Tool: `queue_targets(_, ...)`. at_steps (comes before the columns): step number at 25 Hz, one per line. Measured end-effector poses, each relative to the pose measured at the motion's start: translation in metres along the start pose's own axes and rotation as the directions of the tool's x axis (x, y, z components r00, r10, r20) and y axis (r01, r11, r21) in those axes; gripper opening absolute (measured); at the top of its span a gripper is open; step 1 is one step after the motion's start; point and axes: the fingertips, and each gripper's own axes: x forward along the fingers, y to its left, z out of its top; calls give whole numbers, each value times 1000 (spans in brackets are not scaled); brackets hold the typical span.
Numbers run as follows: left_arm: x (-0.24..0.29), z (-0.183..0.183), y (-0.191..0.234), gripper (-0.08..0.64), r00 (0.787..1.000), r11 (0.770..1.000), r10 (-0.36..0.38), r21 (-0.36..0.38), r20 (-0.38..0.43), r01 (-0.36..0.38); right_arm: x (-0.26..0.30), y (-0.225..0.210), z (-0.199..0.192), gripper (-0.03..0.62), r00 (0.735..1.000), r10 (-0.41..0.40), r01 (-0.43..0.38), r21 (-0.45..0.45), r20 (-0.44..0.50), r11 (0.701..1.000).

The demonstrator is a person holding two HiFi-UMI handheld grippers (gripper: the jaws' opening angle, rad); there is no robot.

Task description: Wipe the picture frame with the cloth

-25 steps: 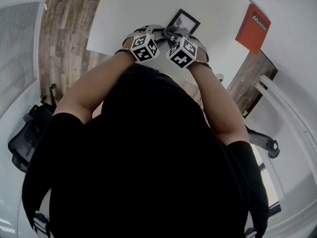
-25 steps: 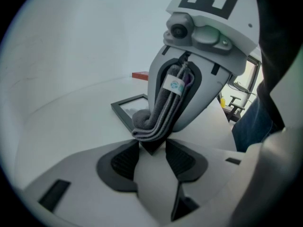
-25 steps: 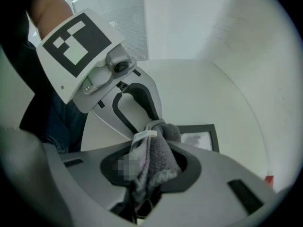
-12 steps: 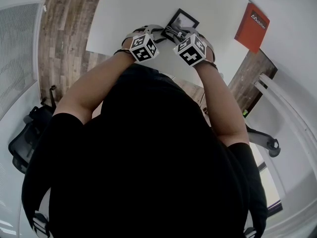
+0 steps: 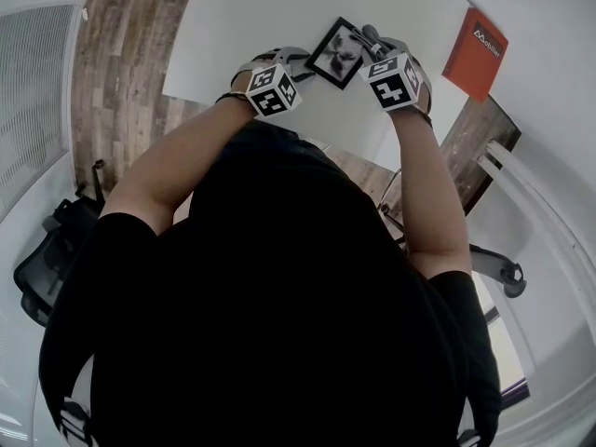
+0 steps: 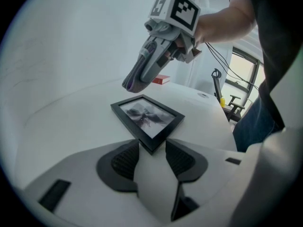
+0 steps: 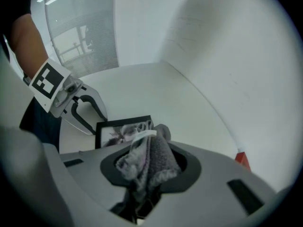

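flat on table (image 5: pixel 233 26), top centre: picture frame (image 5: pixel 337 52), corner in left gripper (image 6: pixel 152 151); cloth (image 7: pixel 147 157) in right gripper (image 5: pixel 366 37) over it; book (image 5: pixel 475 52) upper right.

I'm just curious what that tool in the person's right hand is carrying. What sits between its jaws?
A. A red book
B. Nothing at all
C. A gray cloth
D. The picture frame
C: in the right gripper view, the right gripper has its jaws closed on a bunched gray cloth, while the picture frame lies flat on the table beyond it.
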Motion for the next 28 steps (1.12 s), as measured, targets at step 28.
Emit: queue_targets(28, 0, 0, 0, 181, 1000, 1000, 7, 10, 4, -7, 37, 22, -25, 100, 970, -209, 162, -312, -124, 936)
